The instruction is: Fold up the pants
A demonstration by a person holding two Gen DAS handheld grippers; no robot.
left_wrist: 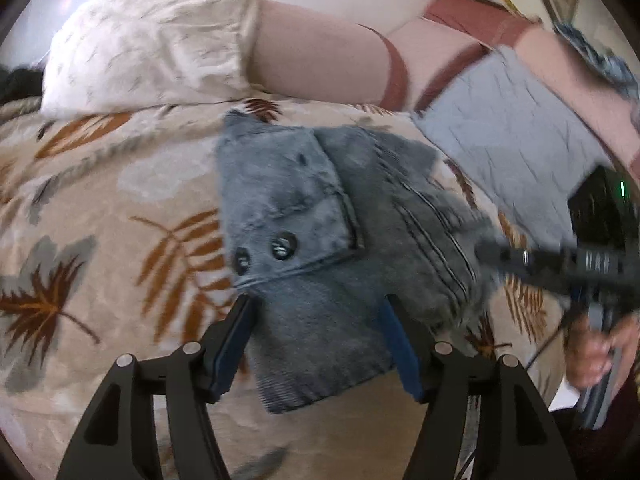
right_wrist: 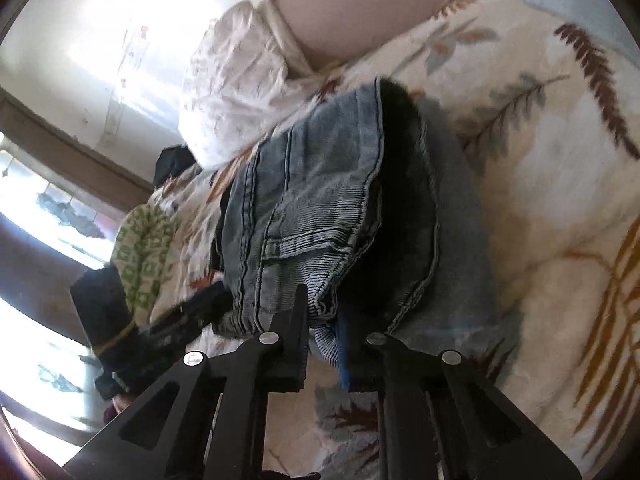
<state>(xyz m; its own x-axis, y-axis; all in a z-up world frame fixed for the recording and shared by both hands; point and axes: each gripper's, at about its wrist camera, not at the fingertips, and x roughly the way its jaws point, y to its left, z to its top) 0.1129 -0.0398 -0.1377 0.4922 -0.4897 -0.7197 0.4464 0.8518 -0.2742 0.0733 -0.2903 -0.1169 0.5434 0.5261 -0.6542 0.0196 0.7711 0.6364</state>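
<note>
Blue-grey denim pants (left_wrist: 320,216) lie bunched in a folded pile on a leaf-print bedspread (left_wrist: 100,220), two dark buttons showing. My left gripper (left_wrist: 316,320) is open, its fingers standing either side of the pile's near edge. My right gripper (left_wrist: 492,252) reaches in from the right at the pile's side. In the right wrist view, the right gripper (right_wrist: 324,320) is shut on a lifted denim edge (right_wrist: 324,272) of the pants (right_wrist: 320,184); the left gripper (right_wrist: 188,316) shows dark and blurred at the left.
A white floral pillow (left_wrist: 152,44) and a pink pillow (left_wrist: 316,56) lie at the bed's head. A grey-blue quilted pillow (left_wrist: 508,132) lies to the right. A green-patterned cloth (right_wrist: 144,256) sits at the bed's edge, with a window (right_wrist: 48,208) beyond.
</note>
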